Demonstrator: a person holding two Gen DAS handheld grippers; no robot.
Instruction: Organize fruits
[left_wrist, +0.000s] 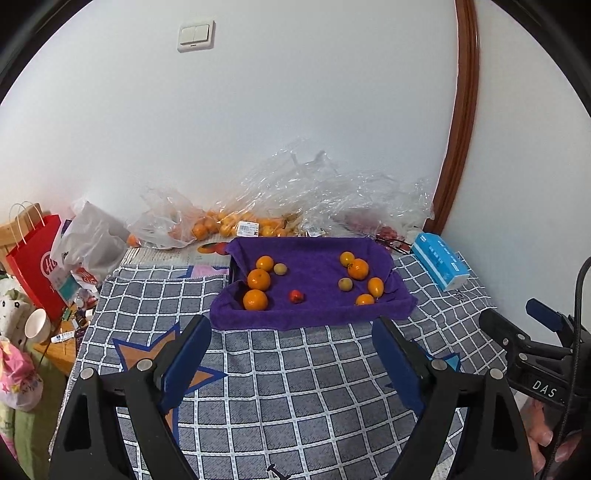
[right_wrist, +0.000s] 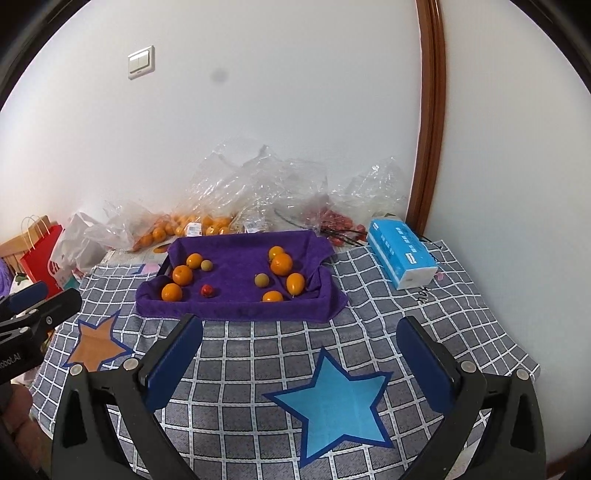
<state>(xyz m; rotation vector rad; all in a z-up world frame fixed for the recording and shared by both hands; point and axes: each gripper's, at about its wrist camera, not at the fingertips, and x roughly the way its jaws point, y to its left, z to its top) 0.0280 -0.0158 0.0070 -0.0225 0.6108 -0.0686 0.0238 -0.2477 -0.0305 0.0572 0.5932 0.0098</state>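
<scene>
A tray lined with a purple towel (left_wrist: 317, 314) (right_wrist: 236, 314) sits on the checked cloth ahead of both grippers. It holds several oranges, such as one at front left (left_wrist: 255, 299) (right_wrist: 171, 292) and one at right (left_wrist: 358, 268) (right_wrist: 281, 264). It also holds a small red fruit (left_wrist: 296, 296) (right_wrist: 207, 290) and two greenish-yellow fruits (left_wrist: 345, 284) (right_wrist: 261, 280). My left gripper (left_wrist: 291, 332) is open and empty, short of the tray. My right gripper (right_wrist: 299, 328) is open and empty, also short of the tray.
Clear plastic bags with oranges (left_wrist: 221, 225) (right_wrist: 192, 225) and red fruit (right_wrist: 336, 221) lie against the wall behind the tray. A blue tissue pack (left_wrist: 439, 266) (right_wrist: 402, 251) lies at right. A red paper bag (left_wrist: 37, 258) and a white cup (left_wrist: 37, 325) stand at left.
</scene>
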